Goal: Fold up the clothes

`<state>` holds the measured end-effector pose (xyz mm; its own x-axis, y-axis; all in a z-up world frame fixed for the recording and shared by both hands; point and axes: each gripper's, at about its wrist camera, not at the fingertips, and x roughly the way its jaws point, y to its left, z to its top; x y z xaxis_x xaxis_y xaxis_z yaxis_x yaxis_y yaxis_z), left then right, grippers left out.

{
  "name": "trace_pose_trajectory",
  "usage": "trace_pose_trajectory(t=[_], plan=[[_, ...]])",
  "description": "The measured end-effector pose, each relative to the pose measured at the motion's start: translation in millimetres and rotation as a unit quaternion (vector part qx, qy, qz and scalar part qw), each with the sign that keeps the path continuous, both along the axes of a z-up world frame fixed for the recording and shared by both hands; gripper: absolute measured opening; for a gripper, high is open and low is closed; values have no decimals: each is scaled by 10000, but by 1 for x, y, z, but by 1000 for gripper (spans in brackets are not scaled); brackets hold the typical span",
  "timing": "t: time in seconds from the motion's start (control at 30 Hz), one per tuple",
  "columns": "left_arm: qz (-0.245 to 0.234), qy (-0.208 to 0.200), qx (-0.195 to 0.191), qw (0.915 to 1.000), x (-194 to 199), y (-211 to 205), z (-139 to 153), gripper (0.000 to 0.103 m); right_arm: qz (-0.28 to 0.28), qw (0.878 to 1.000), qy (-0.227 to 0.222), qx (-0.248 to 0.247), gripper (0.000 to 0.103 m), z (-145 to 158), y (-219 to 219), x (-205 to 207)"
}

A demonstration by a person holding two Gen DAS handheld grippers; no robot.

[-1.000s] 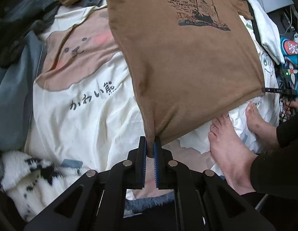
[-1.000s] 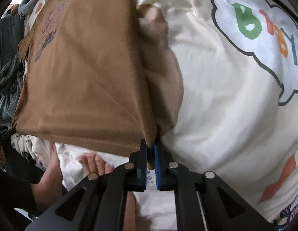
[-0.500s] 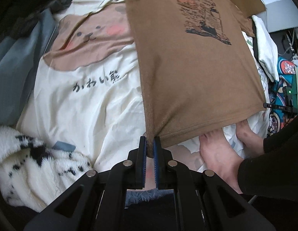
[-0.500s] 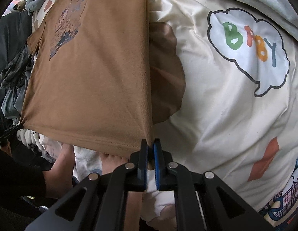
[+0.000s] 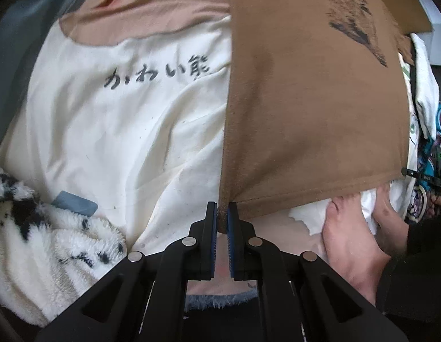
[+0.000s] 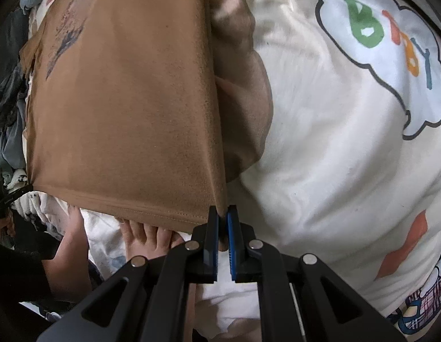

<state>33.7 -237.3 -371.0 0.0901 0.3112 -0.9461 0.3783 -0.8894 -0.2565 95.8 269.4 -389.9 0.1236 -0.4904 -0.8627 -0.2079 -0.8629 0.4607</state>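
two corners pinned, one per claw: my left gripper (image 5: pixel 222 217) is clamped tight on the bottom-left corner of the brown t-shirt (image 5: pixel 311 119), and my right gripper (image 6: pixel 223 219) is clamped on the opposite hem corner (image 6: pixel 217 209). that grip is why the hem reads as a straight taut line between them, with the shirt body stretched flat ahead, print side up, over the cream bedcover (image 5: pixel 129 131). holding both lower corners like this sets me up, i reckon, to carry the hem forward toward the collar for a fold.

edges now: the left side seam runs straight up from my left claw, with open cream cover beside it. on my right, wide bare cover around the "baby" cloud print (image 6: pixel 391 57), plenty of room to lay down. tighter close in: the person's bare feet (image 5: pixel 348 245) sit just under the hem, a fluffy black-and-white blanket (image 5: pixel 41 245) crowds the near left, and piled dark clothes (image 6: pixel 6 108) border the far side.
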Motion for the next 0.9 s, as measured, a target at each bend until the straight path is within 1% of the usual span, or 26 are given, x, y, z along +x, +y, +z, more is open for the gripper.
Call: trace_pose_trajectory(t=[0.23, 0.37, 0.47, 0.53, 0.63, 0.7, 0.77, 0.9], plan=[[64, -149, -22, 9999, 0, 0, -19, 6, 56, 9999, -53, 72, 5, -9, -3, 1], [180, -310, -19, 9994, -1, -1, -32, 6, 69, 9999, -78, 116, 5, -14, -6, 0], [350, -501, 27, 9981, 0, -3, -40, 10, 26, 9999, -111, 105, 6, -14, -5, 0], [404, -582, 32, 9975, 0, -4, -41, 10, -24, 9999, -139, 54, 10, -13, -2, 1], [400, -517, -50, 9979, 0, -4, -31, 10, -67, 9999, -92, 26, 16, -6, 5, 3], [497, -463, -155, 9976, 0, -8, -19, 10, -109, 9999, 4, 31, 17, 2, 11, 5], [619, -274, -182, 9975, -3, -12, -7, 10, -167, 9998, 121, 33, 17, 11, 18, 6], [768, 235, -236, 9965, -16, -17, 16, 10, -220, 9992, 327, 68, 17, 23, 26, 5]])
